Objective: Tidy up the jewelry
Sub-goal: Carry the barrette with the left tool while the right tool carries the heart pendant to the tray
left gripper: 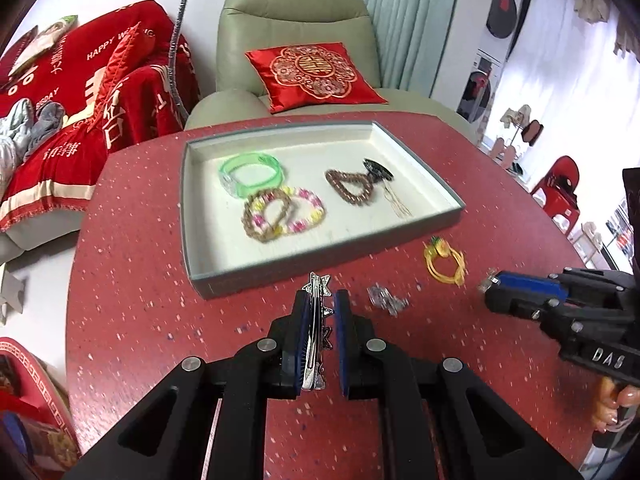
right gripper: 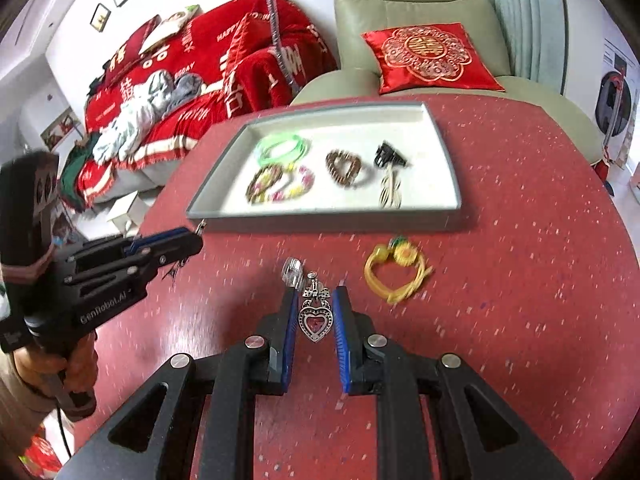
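A grey-rimmed white tray (left gripper: 192,216) (right gripper: 208,208) on the red table holds a green bangle (left gripper: 252,172), a pink-yellow bead bracelet (left gripper: 304,210), brown bead bracelets (left gripper: 352,188) and a black clip (left gripper: 378,170). My left gripper (left gripper: 320,300) stands near the tray's front edge with a silver hair clip (left gripper: 316,332) between its fingers, against the left pad with a gap to the right pad. My right gripper (right gripper: 314,292) is open around a silver heart brooch (right gripper: 316,318) lying on the table. A yellow hair tie (right gripper: 396,272) (left gripper: 444,260) lies on the table to the right.
A small silver piece (left gripper: 386,300) lies on the table between the grippers. A green armchair (left gripper: 296,32) with a red cushion (left gripper: 312,74) stands behind the table. A red-covered sofa (left gripper: 80,100) is at the left.
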`<state>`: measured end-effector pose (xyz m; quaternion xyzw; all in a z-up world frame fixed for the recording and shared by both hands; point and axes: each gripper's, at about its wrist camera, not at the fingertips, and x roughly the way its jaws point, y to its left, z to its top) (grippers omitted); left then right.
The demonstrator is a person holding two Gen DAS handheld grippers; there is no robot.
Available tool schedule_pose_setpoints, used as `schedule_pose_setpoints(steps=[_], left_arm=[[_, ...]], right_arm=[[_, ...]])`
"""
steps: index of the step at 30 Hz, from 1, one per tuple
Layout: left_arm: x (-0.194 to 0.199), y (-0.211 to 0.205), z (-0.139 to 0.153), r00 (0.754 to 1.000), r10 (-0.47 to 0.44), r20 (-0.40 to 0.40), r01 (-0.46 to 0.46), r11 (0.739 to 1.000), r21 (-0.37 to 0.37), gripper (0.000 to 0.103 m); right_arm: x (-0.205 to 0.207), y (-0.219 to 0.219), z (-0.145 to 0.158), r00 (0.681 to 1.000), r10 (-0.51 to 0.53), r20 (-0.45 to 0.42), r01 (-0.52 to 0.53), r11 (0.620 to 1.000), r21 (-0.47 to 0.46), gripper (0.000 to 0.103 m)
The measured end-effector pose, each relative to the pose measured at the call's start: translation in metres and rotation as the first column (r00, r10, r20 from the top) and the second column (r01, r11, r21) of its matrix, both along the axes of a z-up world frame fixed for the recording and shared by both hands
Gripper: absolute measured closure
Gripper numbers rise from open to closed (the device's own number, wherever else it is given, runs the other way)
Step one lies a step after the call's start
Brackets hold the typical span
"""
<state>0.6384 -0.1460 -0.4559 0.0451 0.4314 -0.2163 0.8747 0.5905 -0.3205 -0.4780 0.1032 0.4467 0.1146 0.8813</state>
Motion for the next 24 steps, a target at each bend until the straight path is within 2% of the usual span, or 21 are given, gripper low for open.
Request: schedule_pose_setpoints(steps=[11, 24], left_arm=[[0.055, 0.005, 0.017, 0.996, 0.084, 0.023, -0.084, 0.996, -0.004, 0.072], [0.111, 0.005, 0.002, 0.981, 0.192, -0.006, -0.192, 0.981, 0.017, 0.072]], right_arm=[[0.065, -0.028, 0.015, 0.998, -0.068, 0.004, 0.068, 0.997, 0.044, 0.084], [0.132, -0.036, -0.003, 0.994, -0.1, -0.033, 0.1, 0.995, -0.008, 0.084]])
